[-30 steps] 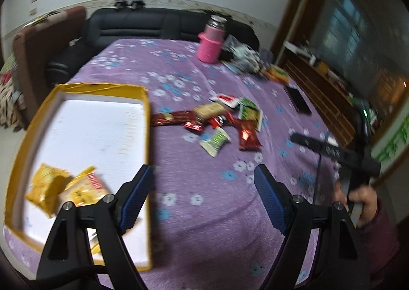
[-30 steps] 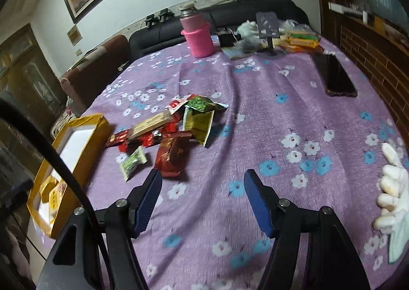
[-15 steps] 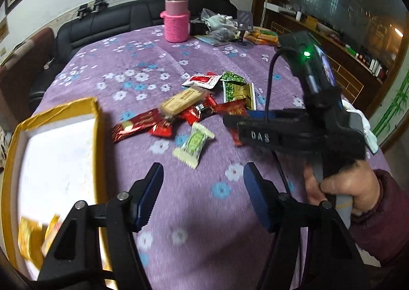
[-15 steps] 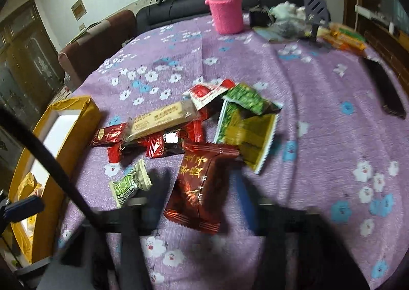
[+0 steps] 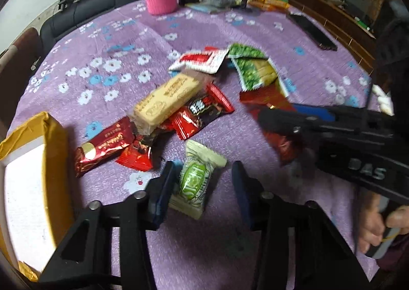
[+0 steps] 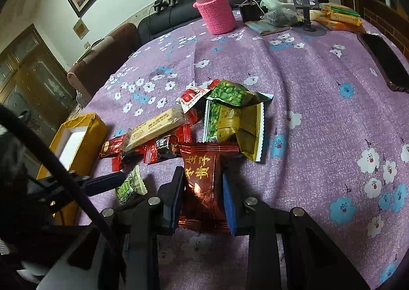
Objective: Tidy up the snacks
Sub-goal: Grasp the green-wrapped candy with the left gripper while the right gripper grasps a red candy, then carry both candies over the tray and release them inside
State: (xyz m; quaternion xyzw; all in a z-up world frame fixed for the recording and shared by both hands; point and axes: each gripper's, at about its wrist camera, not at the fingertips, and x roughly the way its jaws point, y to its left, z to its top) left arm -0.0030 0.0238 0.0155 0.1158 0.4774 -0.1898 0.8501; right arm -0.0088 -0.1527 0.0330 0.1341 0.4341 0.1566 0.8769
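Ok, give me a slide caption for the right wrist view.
Right gripper closing its jaws around a dark red snack packet on the purple floral tablecloth.

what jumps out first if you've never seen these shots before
First, the jumble of bright snack packets heaped mid-table on the purple flowered cloth. Next, the right gripper flanking a dark red packet, and the left gripper open around a green-and-cream candy. Behind stands a pink-sleeved flask; a yellow box sits left.
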